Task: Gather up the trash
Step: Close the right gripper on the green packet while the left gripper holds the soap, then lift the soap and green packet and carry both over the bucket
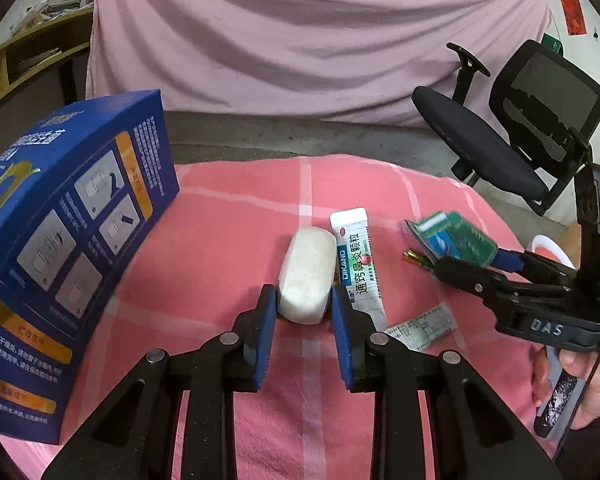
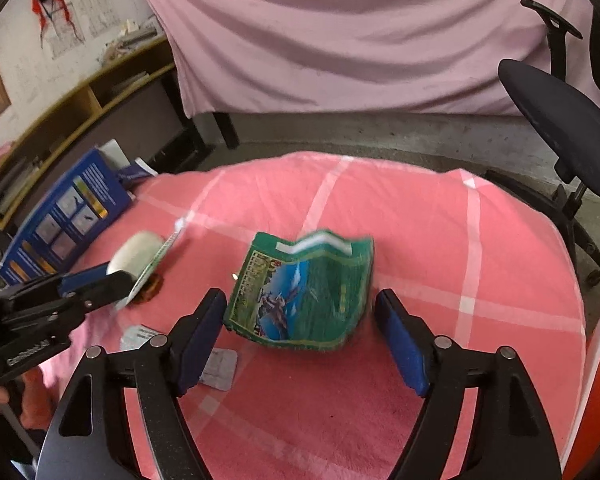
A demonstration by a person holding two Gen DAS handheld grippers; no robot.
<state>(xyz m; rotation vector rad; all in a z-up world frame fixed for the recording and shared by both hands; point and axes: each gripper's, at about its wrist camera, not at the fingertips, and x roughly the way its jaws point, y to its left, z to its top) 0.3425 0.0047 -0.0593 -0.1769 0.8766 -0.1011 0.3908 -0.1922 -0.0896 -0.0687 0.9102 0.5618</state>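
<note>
Close in, the left claw is pointing down at the table, which is wearing a pink checked cloth, and its two blue pads are lying against the near end of a white block, one on each side, so it is gripping that block near the middle of the table. Just right of the block a white sachet is lying flat, and a small silvery strip is lying near it, closer to the near edge. A person's hand is holding the right claw, whose jaws are standing wide open; a green packet is sitting between them, blurred and bent, with a clear gap to the right pad, so the claw is gripping nothing. This packet is lying toward the right side of the table. A blister strip is lying by the left pad of that claw. At the left edge a blue box is standing upright. Beyond the far edge an office chair is standing on the floor, and a pink sheet is hanging behind.
</note>
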